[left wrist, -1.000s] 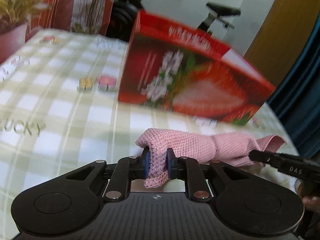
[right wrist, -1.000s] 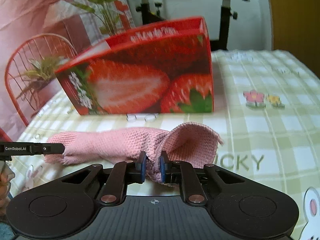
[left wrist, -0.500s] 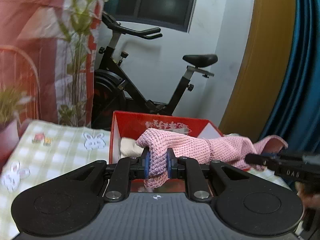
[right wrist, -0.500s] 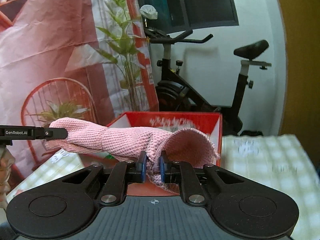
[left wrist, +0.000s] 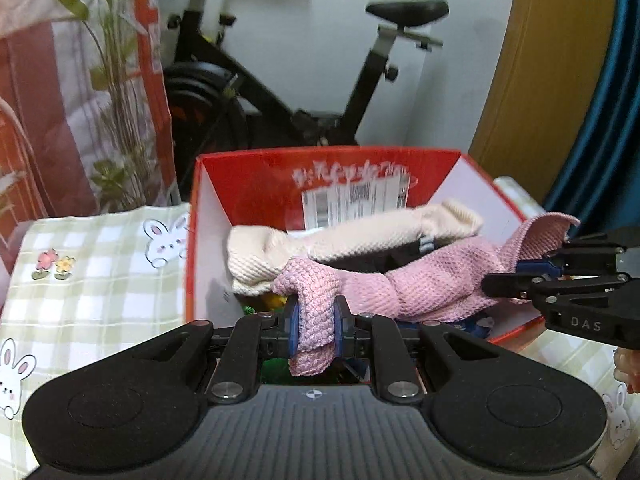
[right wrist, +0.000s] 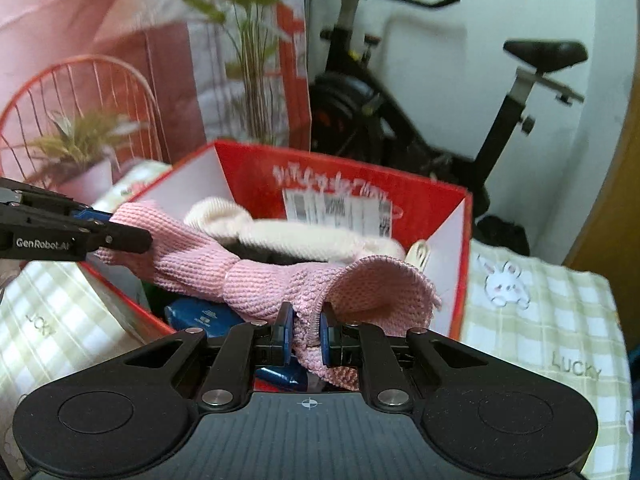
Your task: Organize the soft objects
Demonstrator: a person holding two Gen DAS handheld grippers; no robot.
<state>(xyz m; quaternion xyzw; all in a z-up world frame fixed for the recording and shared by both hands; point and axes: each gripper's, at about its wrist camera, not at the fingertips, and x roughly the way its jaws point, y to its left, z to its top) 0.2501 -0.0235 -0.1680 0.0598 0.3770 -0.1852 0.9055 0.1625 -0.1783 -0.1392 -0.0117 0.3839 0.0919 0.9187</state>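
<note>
Spanning the open box [left wrist: 486, 184] side to side just above a cream cloth [left wrist: 320, 240], the pink cloth [left wrist: 420, 276] hung with each end clamped in the left gripper [left wrist: 314, 322] and right gripper [right wrist: 306, 330].

Blurred label [left wrist: 354, 199] text; box [left wrist: 256, 172] contents mostly hidden under cloths.

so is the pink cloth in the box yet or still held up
Held up. The pink cloth hangs over the open red box, each end pinched by the left gripper and right gripper, above the cream cloth.
</note>
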